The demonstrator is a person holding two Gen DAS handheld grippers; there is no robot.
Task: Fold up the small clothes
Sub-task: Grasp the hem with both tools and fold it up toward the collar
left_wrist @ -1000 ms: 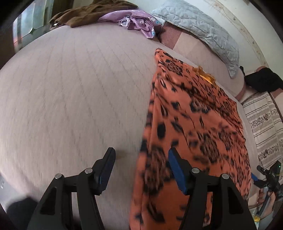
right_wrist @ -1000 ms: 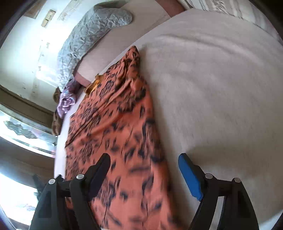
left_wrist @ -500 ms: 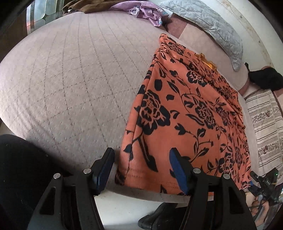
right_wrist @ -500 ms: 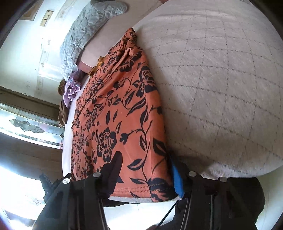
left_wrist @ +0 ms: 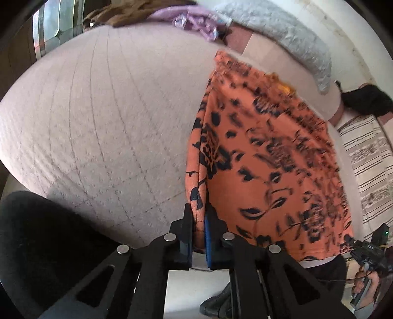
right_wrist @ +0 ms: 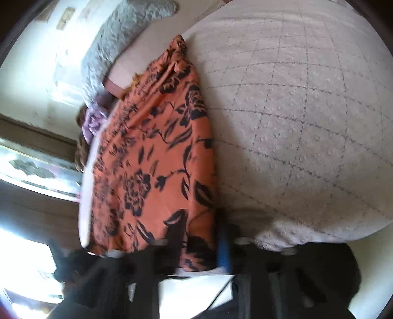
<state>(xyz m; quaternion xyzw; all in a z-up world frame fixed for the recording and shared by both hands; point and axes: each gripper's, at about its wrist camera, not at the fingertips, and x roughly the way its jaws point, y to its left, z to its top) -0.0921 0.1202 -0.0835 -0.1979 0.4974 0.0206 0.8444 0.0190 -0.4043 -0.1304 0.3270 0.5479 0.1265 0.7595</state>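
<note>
The orange garment with black floral print (left_wrist: 265, 157) lies flat on the pale quilted bedspread (left_wrist: 103, 117), hem at the bed's near edge. Left gripper (left_wrist: 199, 228): jaws have just closed, now clenched on the hem's left corner (fabric pinched up between the pads). Right gripper (right_wrist: 211, 245): jaws likewise just closed on the hem's right corner; that view is blurred. Grey quilted pillow (left_wrist: 282, 34) at the far end, w/ a lilac cloth (left_wrist: 186, 17) beside it.

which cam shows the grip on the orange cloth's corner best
The left wrist view: its tongs are sharp, shut on the orange floral cloth at its corner. The right wrist view is blurred; its tongs are smeared.
</note>
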